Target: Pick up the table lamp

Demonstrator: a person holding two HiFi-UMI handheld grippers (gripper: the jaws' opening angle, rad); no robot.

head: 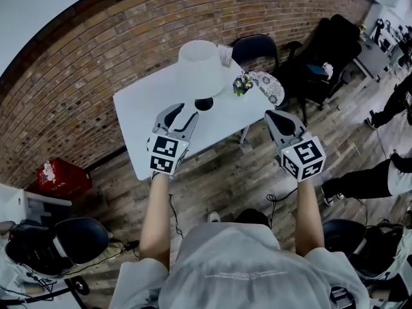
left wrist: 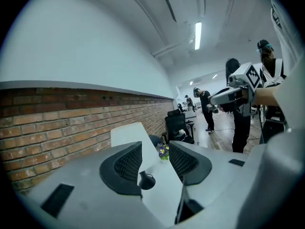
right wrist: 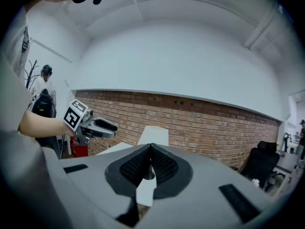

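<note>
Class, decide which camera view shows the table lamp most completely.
The head view: the table lamp shows its white shade and dark base unobstructed from above. The left gripper view shows shade and base partly behind the fingers; the right gripper view shows mainly the shade.

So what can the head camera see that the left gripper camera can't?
Only the head view: a red crate on the floor by the wall, and the person's own shirt and both arms from above.

Only the left gripper view: the long ceiling light, and its own two jaws up close, standing apart with the lamp beyond them.

Both: the white lamp on the white table, the little flowers next to it, the brick wall and the right gripper.
</note>
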